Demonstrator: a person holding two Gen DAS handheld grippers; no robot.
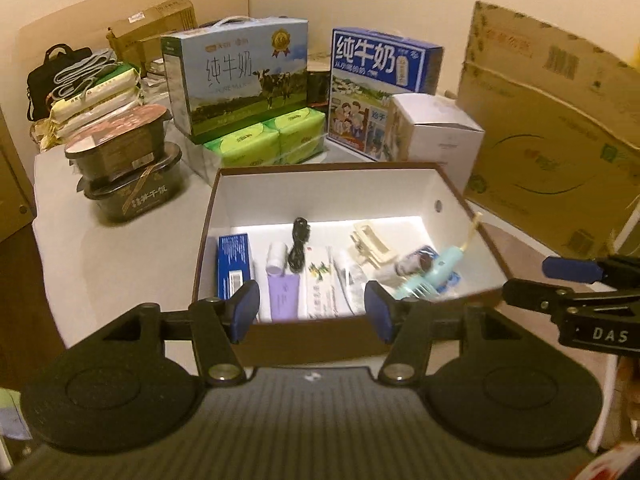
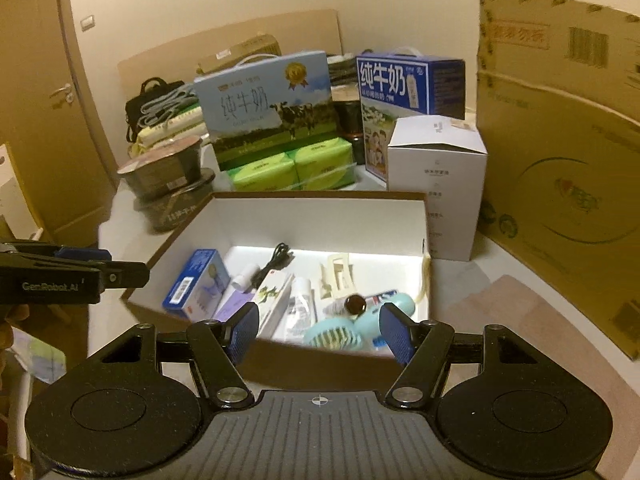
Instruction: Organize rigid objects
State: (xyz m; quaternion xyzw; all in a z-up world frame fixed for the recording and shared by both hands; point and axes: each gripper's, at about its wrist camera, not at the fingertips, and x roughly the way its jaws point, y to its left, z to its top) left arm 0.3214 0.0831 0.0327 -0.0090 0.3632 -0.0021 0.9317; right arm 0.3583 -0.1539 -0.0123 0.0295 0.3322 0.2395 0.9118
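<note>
Two milk cartons (image 1: pixel 240 80), two green tissue packs (image 1: pixel 264 140), two stacked dark bowls (image 1: pixel 124 160), one open box (image 1: pixel 452 184).

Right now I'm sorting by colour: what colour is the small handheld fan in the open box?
Pale turquoise handheld fan, clearest in the right wrist view.

Both grippers are black with blue pads (image 1: pixel 245 310) on the fingers. The left gripper (image 1: pixel 312 312) has round black discs, silver screws and a grey ribbed base. The right gripper (image 2: pixel 322 334) looks the same. White letters mark their sides.
</note>
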